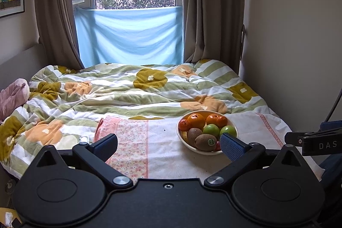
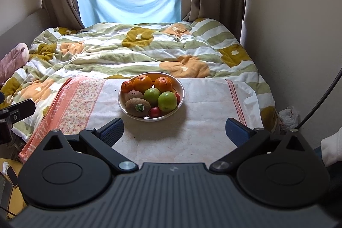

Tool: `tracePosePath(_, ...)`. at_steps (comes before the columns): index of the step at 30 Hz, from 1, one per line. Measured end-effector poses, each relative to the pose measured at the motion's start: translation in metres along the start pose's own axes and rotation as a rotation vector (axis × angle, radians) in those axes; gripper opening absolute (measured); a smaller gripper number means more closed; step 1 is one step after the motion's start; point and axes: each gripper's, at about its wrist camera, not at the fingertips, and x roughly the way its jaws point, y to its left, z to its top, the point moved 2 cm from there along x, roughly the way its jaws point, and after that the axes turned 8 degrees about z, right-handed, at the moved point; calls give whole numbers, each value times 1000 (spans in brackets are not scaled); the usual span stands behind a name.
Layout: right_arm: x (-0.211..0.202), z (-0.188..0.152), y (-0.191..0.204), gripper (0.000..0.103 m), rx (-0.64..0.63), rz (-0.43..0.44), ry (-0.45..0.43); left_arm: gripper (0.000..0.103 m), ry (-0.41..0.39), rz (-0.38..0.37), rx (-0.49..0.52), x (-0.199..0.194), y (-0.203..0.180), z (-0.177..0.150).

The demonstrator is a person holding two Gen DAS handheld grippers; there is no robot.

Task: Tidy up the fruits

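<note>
Both tools wide open w/ nothing in them: left tool (image 1: pixel 168 147) and right tool (image 2: pixel 174 131) hover over the cloth-covered table (image 2: pixel 203 131) in front of the bed (image 2: pixel 139 50). White fruit bowl (image 2: pixel 181 87) sits on the cloth, packed w/ oranges (image 2: pixel 142 83), green apples (image 2: pixel 167 101), kiwis (image 2: pixel 137 107) and small red fruits (image 2: pixel 154 112). From the left tool's view it's off to the right, right finger (image 1: pixel 232 147) overlapping its rim.

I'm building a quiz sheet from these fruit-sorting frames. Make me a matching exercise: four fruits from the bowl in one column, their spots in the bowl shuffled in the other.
1. stickered kiwi
2. large orange
3. small red fruit
4. green apple

a. back of the bowl, left of centre
b. front left
c. front rim, middle
d. right side

Pairs: 1-b, 2-a, 3-c, 4-d
</note>
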Motion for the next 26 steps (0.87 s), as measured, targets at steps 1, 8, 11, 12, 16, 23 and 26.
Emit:
tracePosePath(1,1,0,-1,103,4,7,2,103,1,1,1,0,0,0)
tracePosePath(8,4,-2,-5,103,8,14,13,103,-5,-10,4,-2,0,0)
tracePosePath(11,4,-2,-5,103,9,14,11,103,-6,-5,5,-4,-1,1)
tracePosePath(12,4,-2,-5,103,9,15,11,103,-7,0,7,-4,-1,1)
tracePosePath(16,4,-2,-5,103,7,14,10,103,-1,20,4,-2,-2,2)
tracePosePath(23,5,0,-4,103,4,12,9,103,2,19,-21,-1,3,1)
tracePosePath(26,7,2,-4,103,4,13,11,103,-10,29,-26,0,3,1)
